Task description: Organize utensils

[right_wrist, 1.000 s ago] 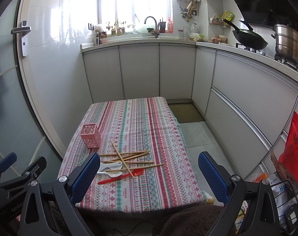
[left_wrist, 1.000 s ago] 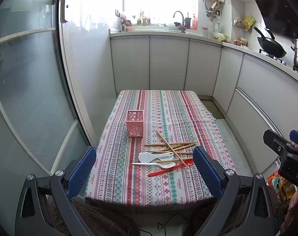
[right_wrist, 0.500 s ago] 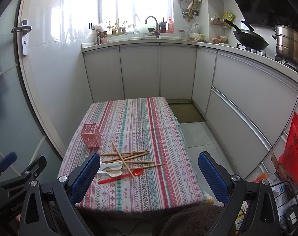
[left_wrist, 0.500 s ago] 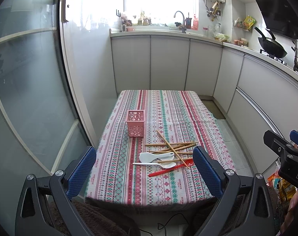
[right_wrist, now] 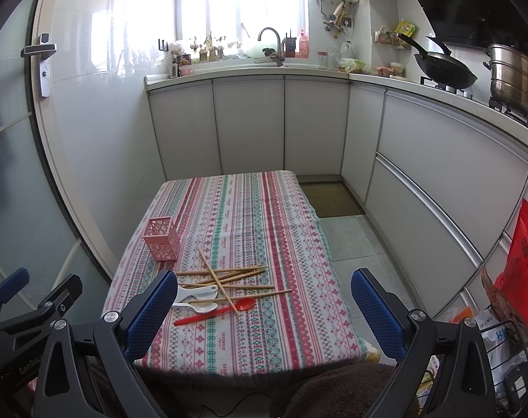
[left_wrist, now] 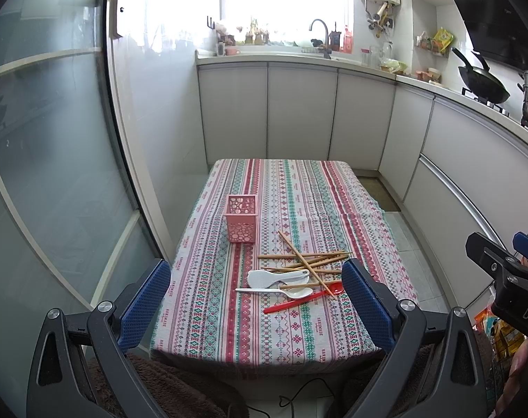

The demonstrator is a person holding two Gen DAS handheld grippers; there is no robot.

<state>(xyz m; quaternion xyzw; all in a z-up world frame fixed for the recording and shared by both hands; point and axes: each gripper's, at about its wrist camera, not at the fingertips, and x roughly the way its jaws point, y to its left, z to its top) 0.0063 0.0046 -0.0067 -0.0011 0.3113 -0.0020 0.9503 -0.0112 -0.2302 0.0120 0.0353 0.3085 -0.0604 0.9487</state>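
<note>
Small kitchen, table (left_wrist: 298, 331) under striped patterned cloth. Nothing shifted over last second: left tool (left_wrist: 257, 299) and right tool (right_wrist: 264, 308) both gape empty. Ahead: scattered wooden chopsticks (left_wrist: 305, 259), white plastic spoons (left_wrist: 276, 284), red plastic spoon (right_wrist: 215, 311); beyond, pink perforated holder (left_wrist: 241, 217). Sorting not begun.

Both wrist views behind table's (left_wrist: 229, 331) near end, facing the far sink, sharing the scattered utensils (right_wrist: 222, 289)
</note>
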